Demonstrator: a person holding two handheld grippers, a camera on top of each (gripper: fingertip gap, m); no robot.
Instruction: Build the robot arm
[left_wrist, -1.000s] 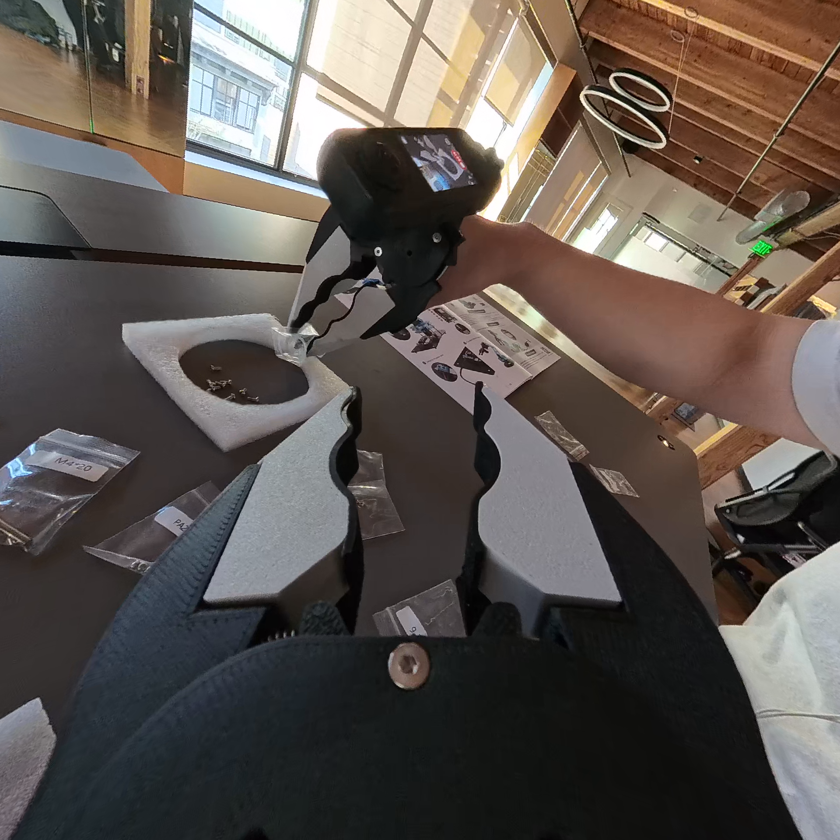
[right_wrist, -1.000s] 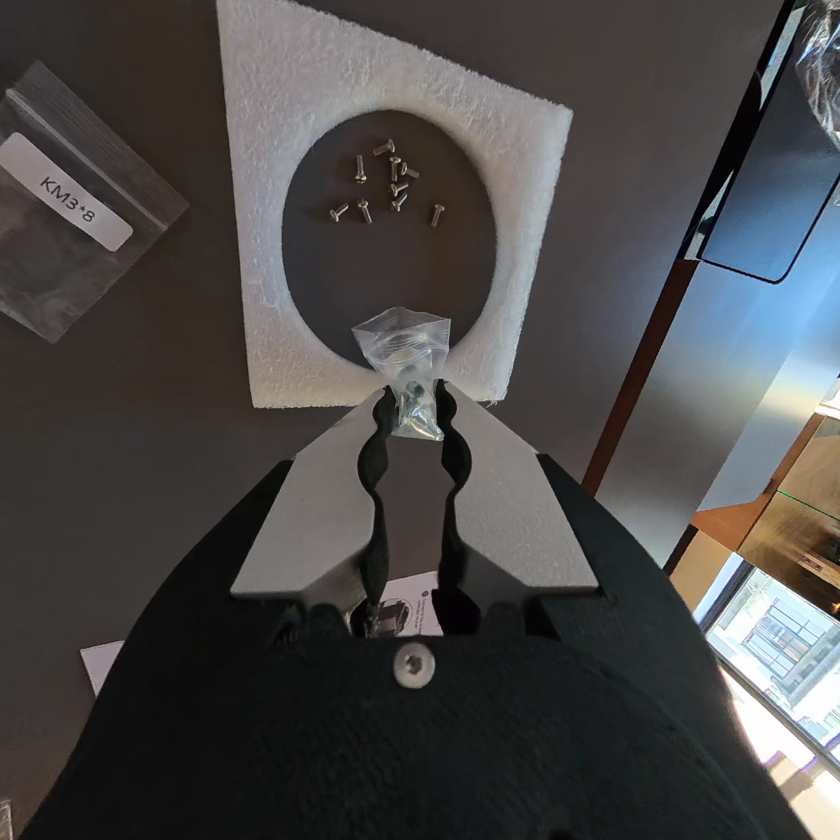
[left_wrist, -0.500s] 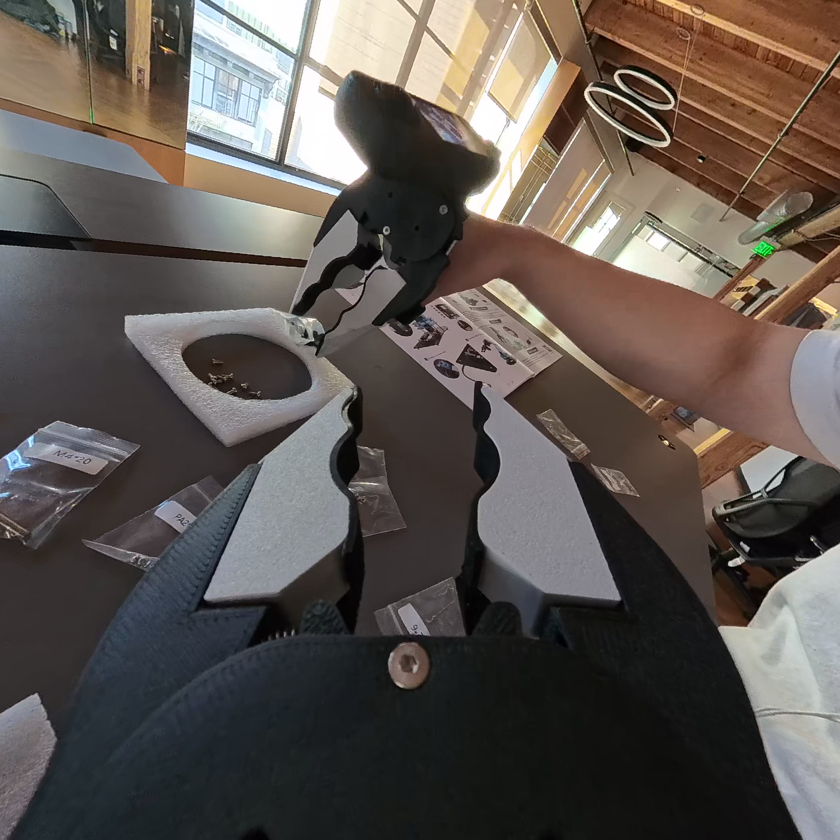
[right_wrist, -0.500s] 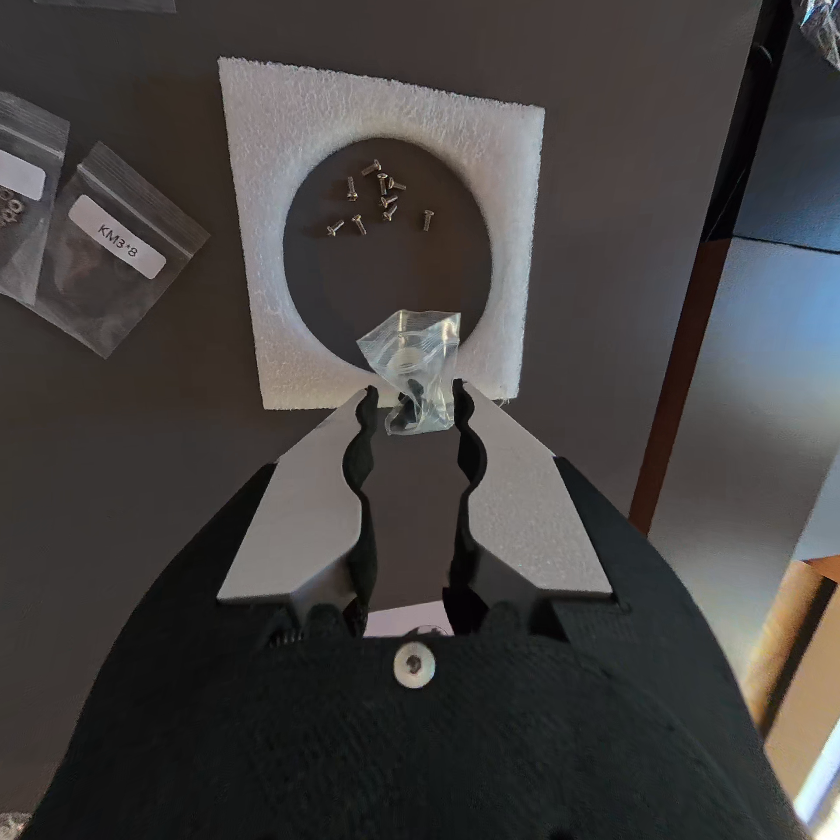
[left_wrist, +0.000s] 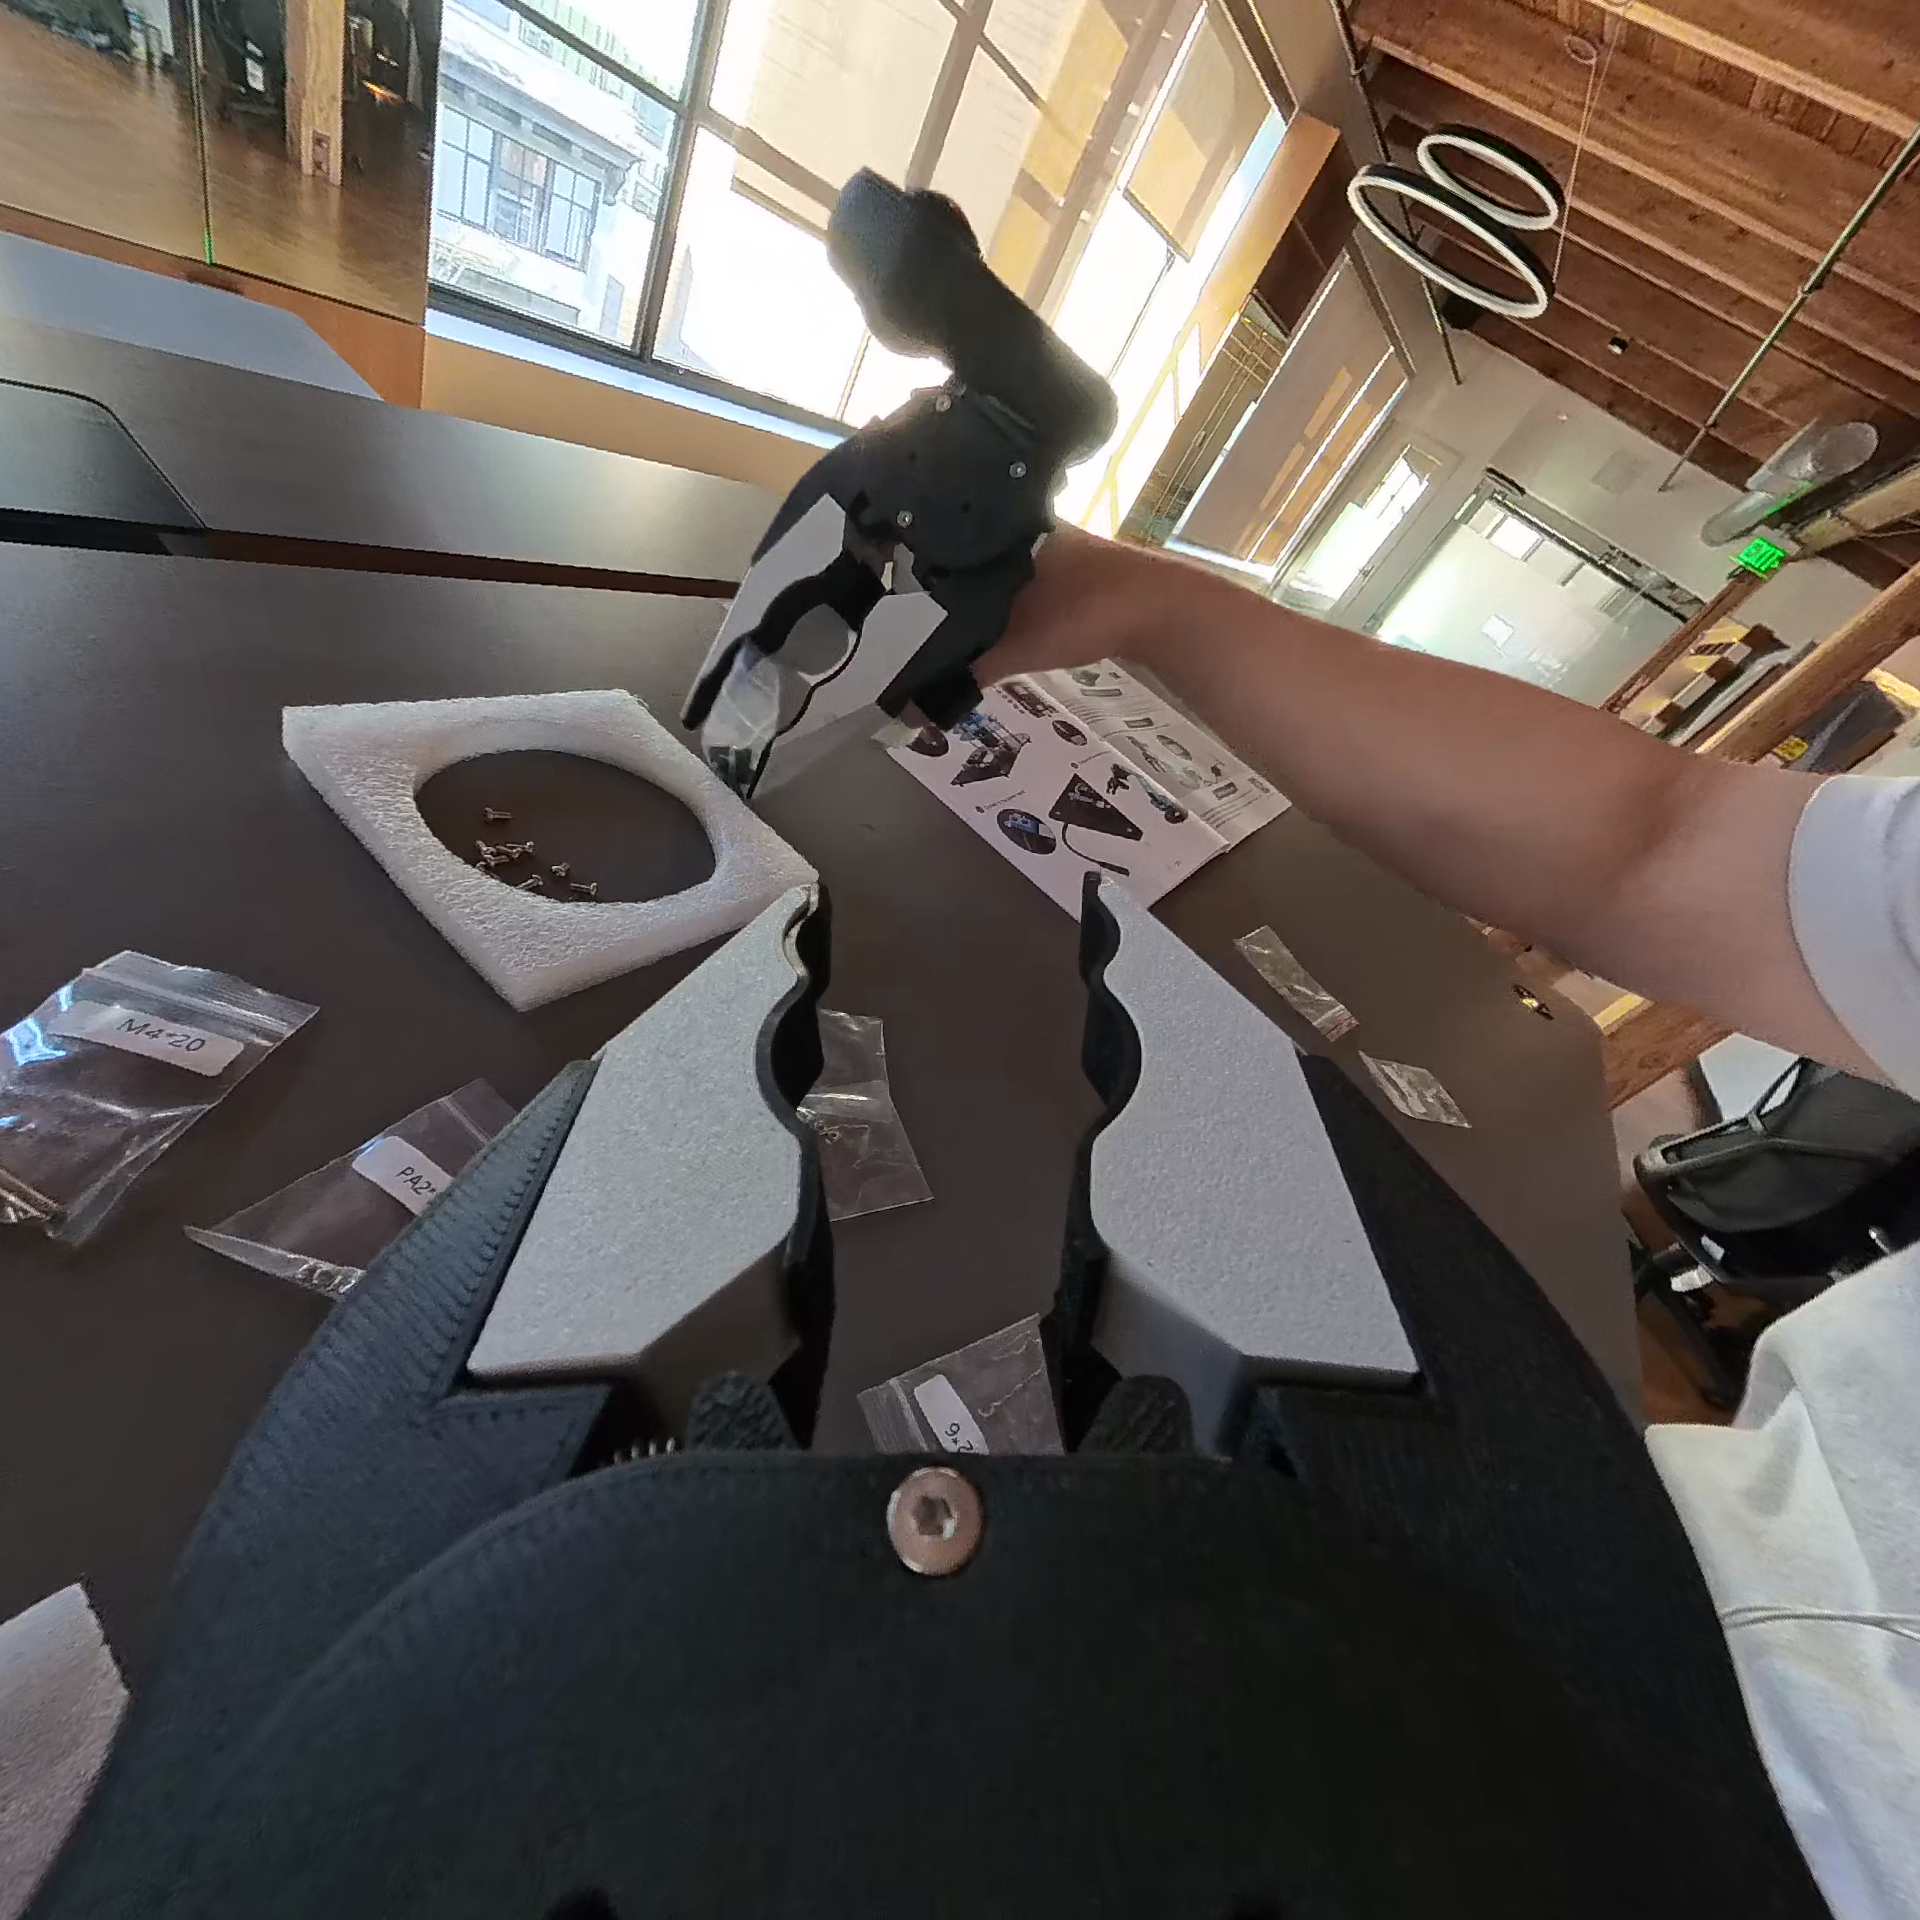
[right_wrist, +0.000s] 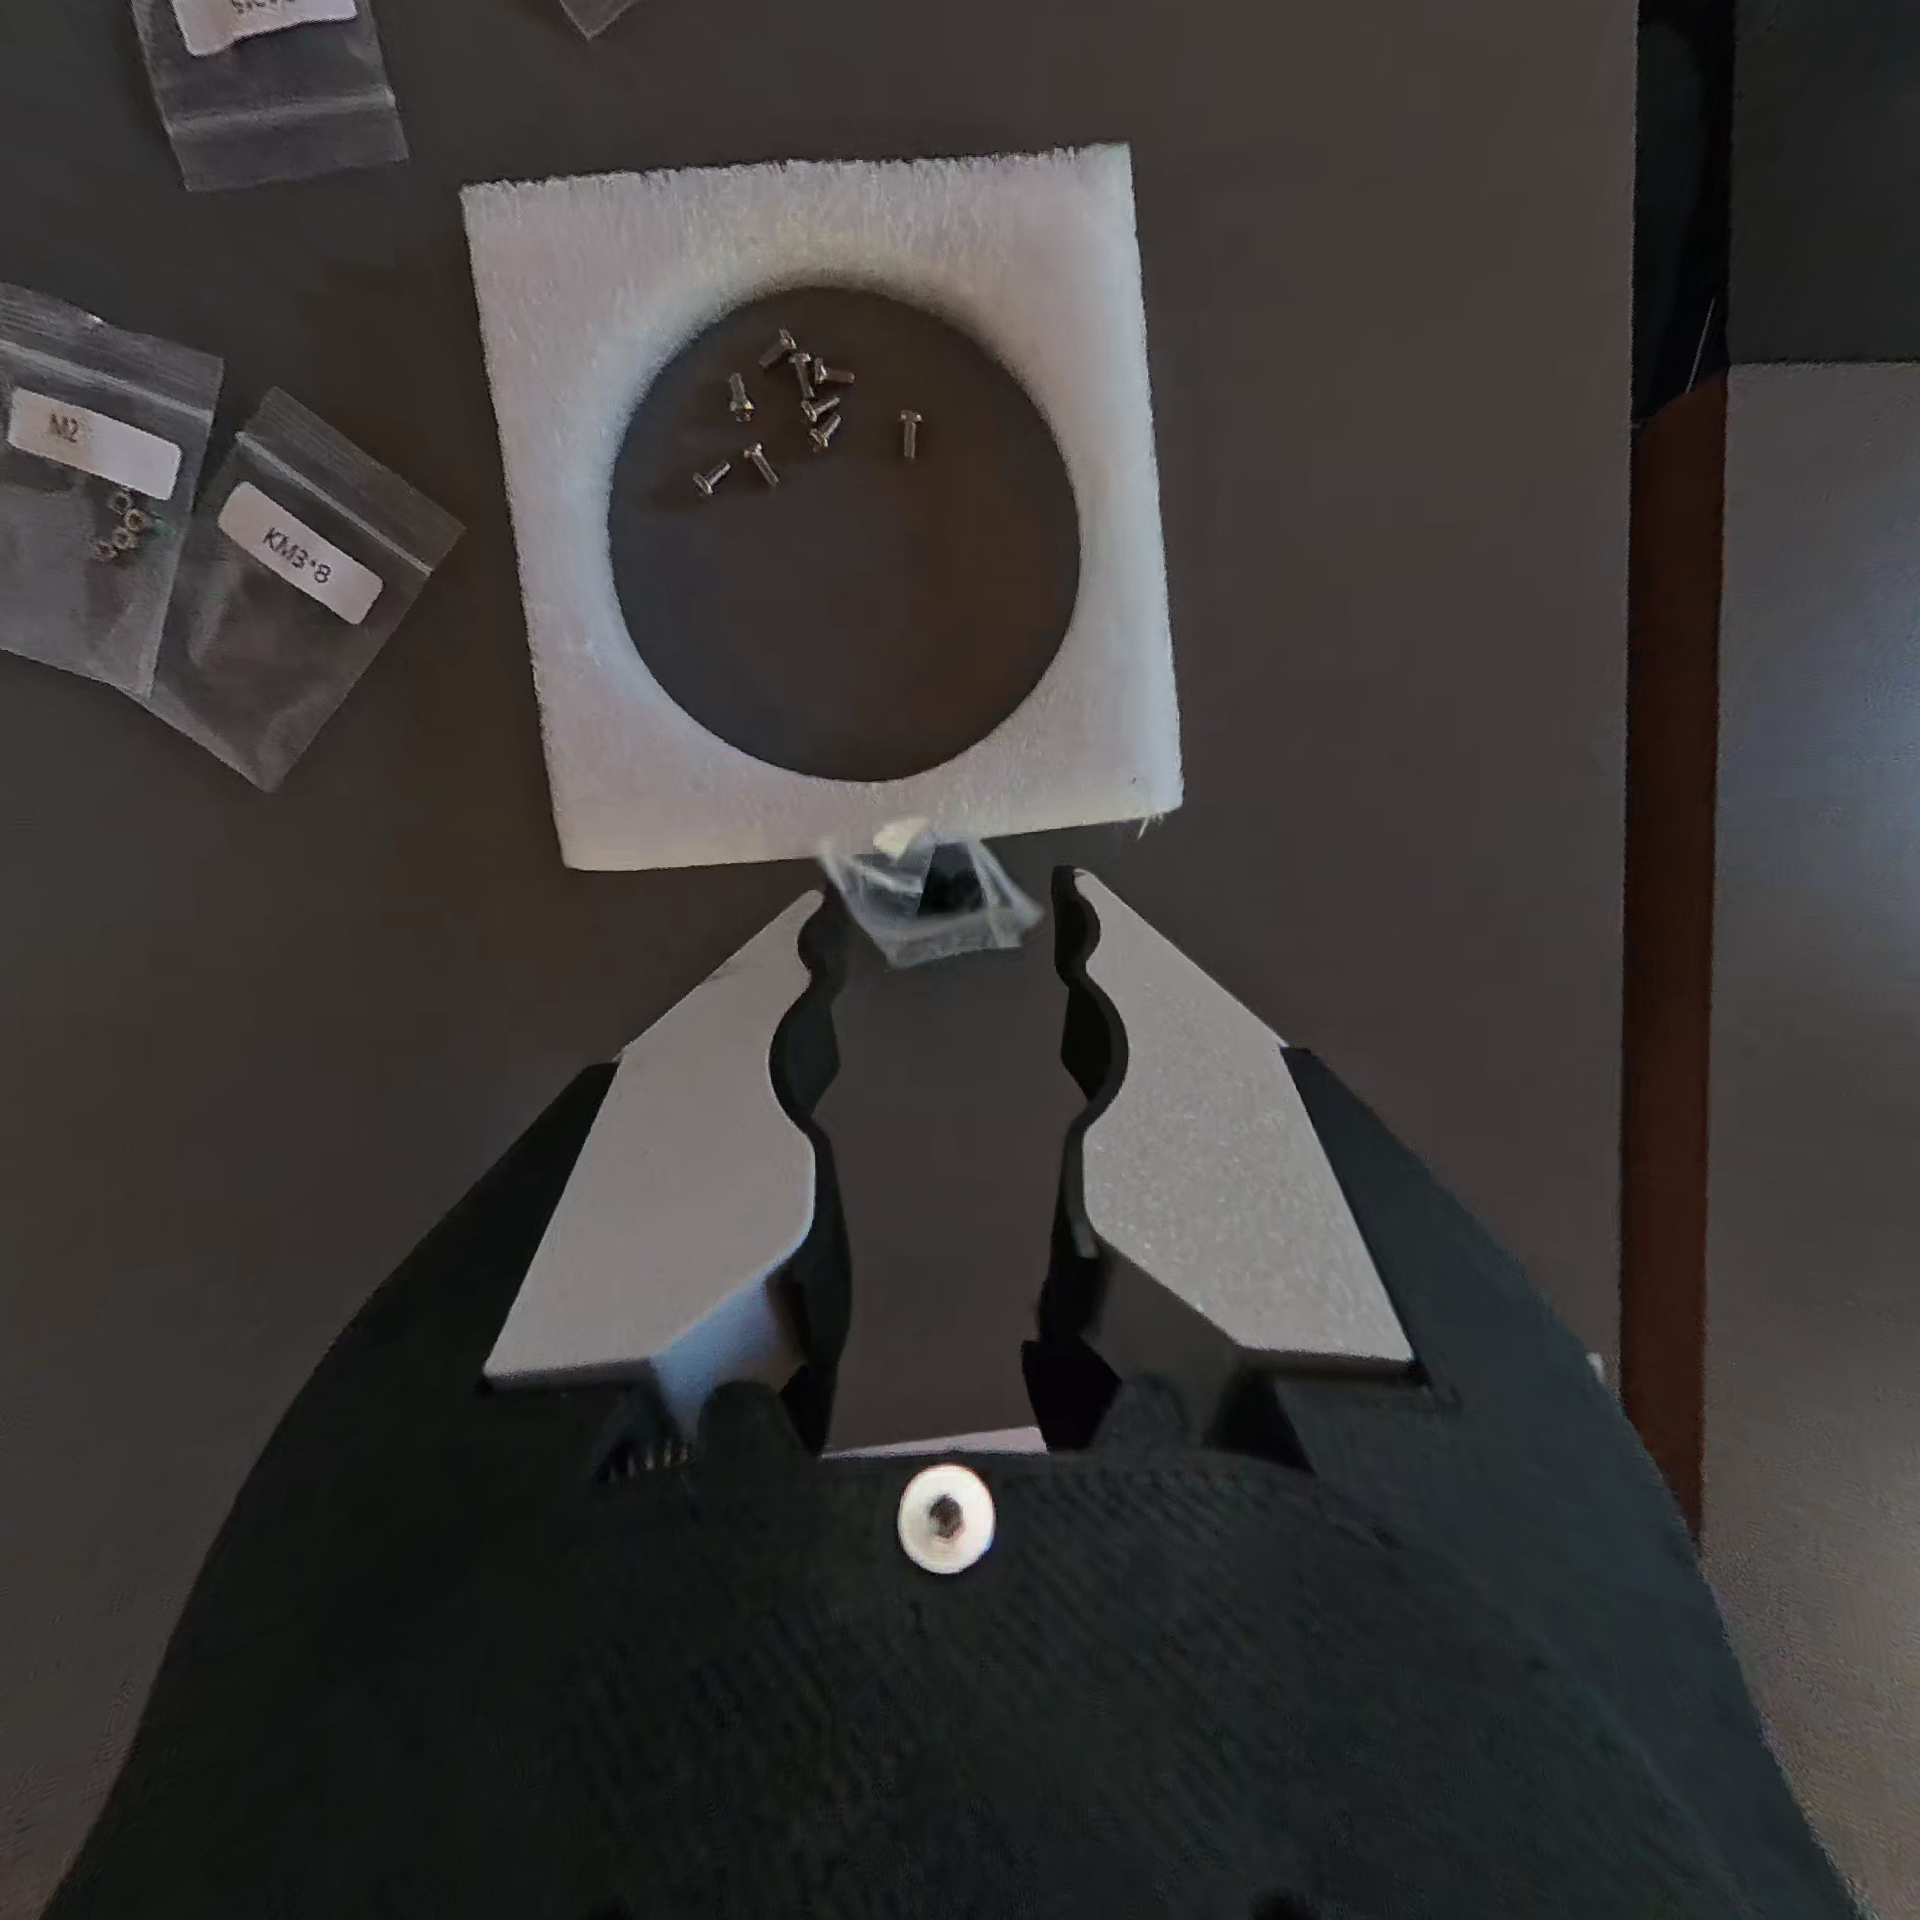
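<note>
My right gripper (right_wrist: 940, 894) is open above the dark table. A small clear bag of dark screws (right_wrist: 925, 904) sits loose just past its fingertips, at the near edge of a white foam square (right_wrist: 810, 208). It is blurred, and I cannot tell whether it rests on the table. Several small silver screws (right_wrist: 800, 416) lie in the foam's round hole. In the left wrist view the right gripper (left_wrist: 732, 753) hangs tilted beside the foam square (left_wrist: 520, 935), a hand holding it. My left gripper (left_wrist: 951, 904) is open and empty, hovering over the table, nearest a clear bag (left_wrist: 862, 1112).
Labelled clear bags lie left of the foam (right_wrist: 301, 582) (right_wrist: 83, 468) and near my left gripper (left_wrist: 145, 1049) (left_wrist: 395, 1174) (left_wrist: 966, 1403). A printed leaflet (left_wrist: 1091, 779) lies to the right, with small bags (left_wrist: 1294, 982) beyond. The table edge (right_wrist: 1662, 935) runs along the right. The grippers' ends are close to 20 cm from one another.
My right gripper has opened and drawn back from over the foam hole, and the small bag of screws has come free of its fingers. My left gripper has stayed put.
</note>
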